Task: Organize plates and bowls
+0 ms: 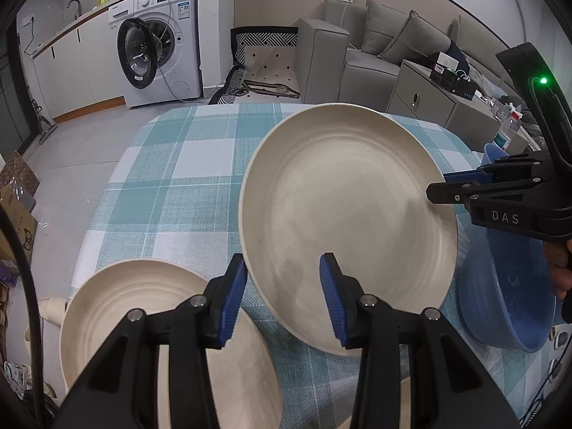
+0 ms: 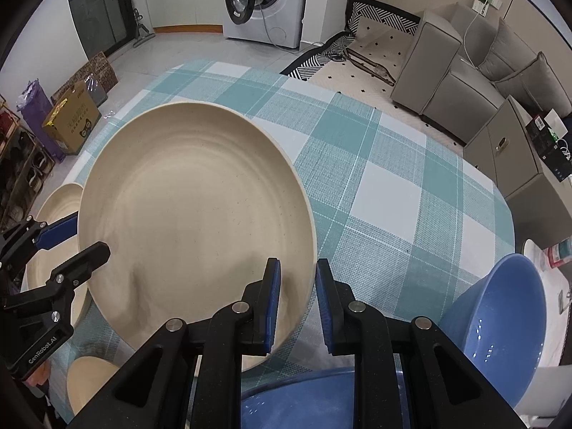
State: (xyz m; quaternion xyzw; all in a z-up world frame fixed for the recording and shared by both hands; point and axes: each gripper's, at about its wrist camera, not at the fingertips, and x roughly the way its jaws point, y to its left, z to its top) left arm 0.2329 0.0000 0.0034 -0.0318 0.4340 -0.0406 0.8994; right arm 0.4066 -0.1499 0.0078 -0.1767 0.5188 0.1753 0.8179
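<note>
Beige plate (image 1: pixel 343 214) hangs tilted above the checked tablecloth (image 1: pixel 171 186), its hollow side facing us. We pinch its rim with both tongs: left gripper (image 1: pixel 282 300) near, right gripper (image 2: pixel 296 300) opposite. Round, no long side.

Plate (image 1: pixel 343 214) raised over table (image 1: pixel 178 186), second plate (image 1: pixel 143 307) to its left, bowl (image 1: pixel 507 296) right.
</note>
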